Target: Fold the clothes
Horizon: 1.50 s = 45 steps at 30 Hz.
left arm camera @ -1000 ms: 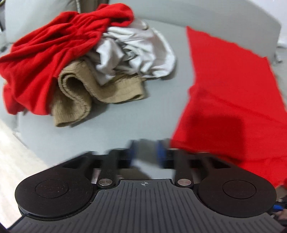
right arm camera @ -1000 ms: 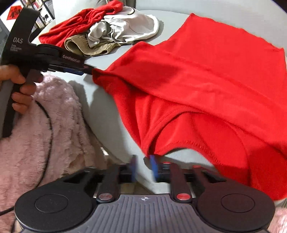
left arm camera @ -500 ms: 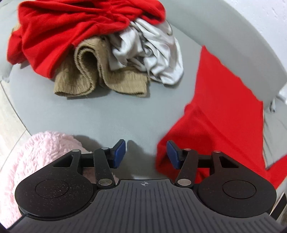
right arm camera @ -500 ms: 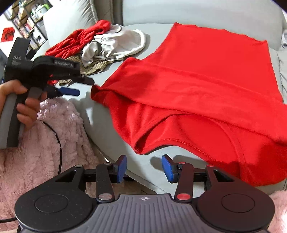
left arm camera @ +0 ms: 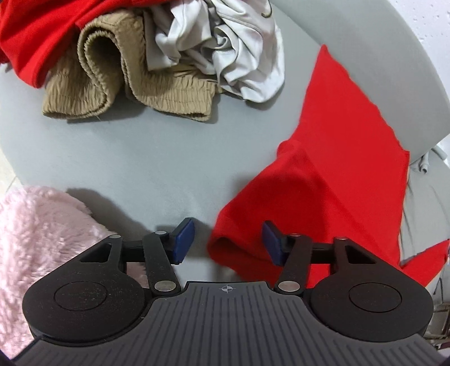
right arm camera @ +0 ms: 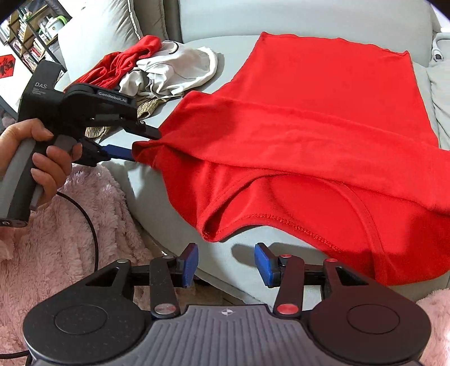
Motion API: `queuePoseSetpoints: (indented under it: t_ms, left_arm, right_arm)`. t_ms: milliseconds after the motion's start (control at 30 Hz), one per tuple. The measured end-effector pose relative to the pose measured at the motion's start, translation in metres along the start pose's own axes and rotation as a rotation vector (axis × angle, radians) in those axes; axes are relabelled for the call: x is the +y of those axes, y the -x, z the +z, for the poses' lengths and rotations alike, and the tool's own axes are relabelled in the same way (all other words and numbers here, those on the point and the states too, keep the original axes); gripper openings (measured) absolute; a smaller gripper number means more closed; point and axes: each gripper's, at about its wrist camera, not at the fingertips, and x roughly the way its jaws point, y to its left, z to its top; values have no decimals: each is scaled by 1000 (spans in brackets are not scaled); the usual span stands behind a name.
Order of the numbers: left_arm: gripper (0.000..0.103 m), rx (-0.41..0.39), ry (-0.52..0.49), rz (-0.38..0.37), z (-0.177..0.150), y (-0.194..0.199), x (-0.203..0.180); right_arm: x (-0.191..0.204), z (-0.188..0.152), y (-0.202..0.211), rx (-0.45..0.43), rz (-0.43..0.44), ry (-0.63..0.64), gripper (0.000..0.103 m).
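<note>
A red shirt lies spread on the grey sofa seat, its left part folded over. My left gripper straddles the shirt's near left corner. Its jaws are closing around the corner, and the left blue pad still stands clear of the cloth. In the right wrist view a hand holds the left gripper at that corner. My right gripper is open with nothing between its fingers, just in front of the shirt's hemmed near edge.
A pile sits at the seat's far left: a tan ribbed garment, a white garment and another red garment. Pink fluffy fabric lies below the seat's front edge. A grey backrest rises behind.
The left gripper has rolled and come down onto the shirt's corner, which now lies between its jaws. The right gripper's jaws stand wider than a second ago; it has hardly moved.
</note>
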Motion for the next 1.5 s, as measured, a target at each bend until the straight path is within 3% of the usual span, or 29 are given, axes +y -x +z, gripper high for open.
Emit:
queuePoseSetpoints:
  t_ms: [67,300,367,467,567,633,767,933,1033,1200,1333,1433,1500]
  left_arm:
    - [15,23,6,-27,-1,-2,1]
    - [3,-12,-63,35,-6,4,-10]
    - [2,-106,-199,113,-11,25,-29]
    - [2,-140,-365,213,-18,27,-48]
    - [4,-108,-377,238,-18,10,-40]
    - [12,-90,-373,251,-17,-2,-32]
    - [42,-157,-402,284,-25,10,-28]
    - [46,-270,-375,291,-37,42,-31]
    - [49,-325,-451,265,-55,51,-50]
    - [49,-280,-588,175,-77,35,-86]
    - [48,-228,-677,122,-97,22,-106]
    - [48,-176,-744,121,-116,6,-113]
    - [48,-109,-735,137,-121,-11,-112]
  right_arm:
    - [0,0,-1,1,-2,-1,45]
    - [-2,0,3,-14,-8,-11,45]
    - [-4,1,7,-27,-2,-16,45]
    - [-5,2,7,-27,1,-22,45]
    - [-5,1,5,-20,-3,-21,46]
    - [-4,0,7,-23,-5,-18,50]
    - [-9,-2,17,-42,0,-43,51]
    - [-18,1,29,-81,11,-84,53]
    - [-25,10,34,-113,-34,-91,53]
    - [-45,36,40,-182,-165,-92,47]
    - [-67,39,47,-204,-187,-147,48]
    - [-87,30,43,-173,-191,-191,51]
    - [-98,22,32,-128,-185,-220,53]
